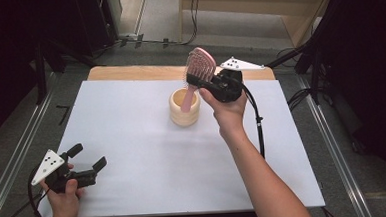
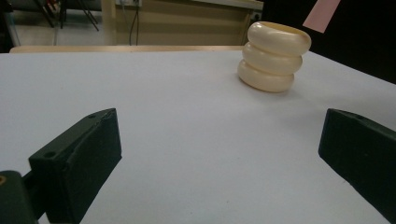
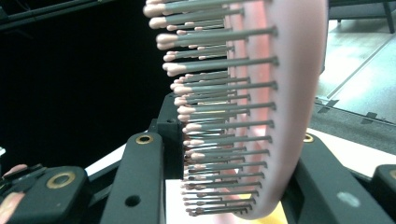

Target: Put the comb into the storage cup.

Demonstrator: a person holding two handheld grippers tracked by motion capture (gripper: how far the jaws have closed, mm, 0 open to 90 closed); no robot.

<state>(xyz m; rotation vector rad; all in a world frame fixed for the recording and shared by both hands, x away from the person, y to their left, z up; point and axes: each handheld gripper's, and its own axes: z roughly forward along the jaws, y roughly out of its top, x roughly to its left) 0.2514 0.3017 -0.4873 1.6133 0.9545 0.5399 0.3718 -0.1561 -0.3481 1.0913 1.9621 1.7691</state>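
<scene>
A: Progress, as logged: your right gripper had its jaws pinched on the pink hairbrush at the head, bristles against one jaw, back against the other. The brush stood upright over the cream holder, its handle dipping into the mouth. Whether the handle rested on the bottom, I couldn't tell.

B: So what was left for me?

A: My read: the brush was either nearly seated or partly drawn out. One move remained, finishing that and letting go or carrying it clear. Your left gripper sat low at the near left corner of the white table, jaws spread wide with nothing between them, well apart from the holder.

B: Counts?

A: One table, two grippers, one holder of three stacked rings, one hairbrush.
</scene>
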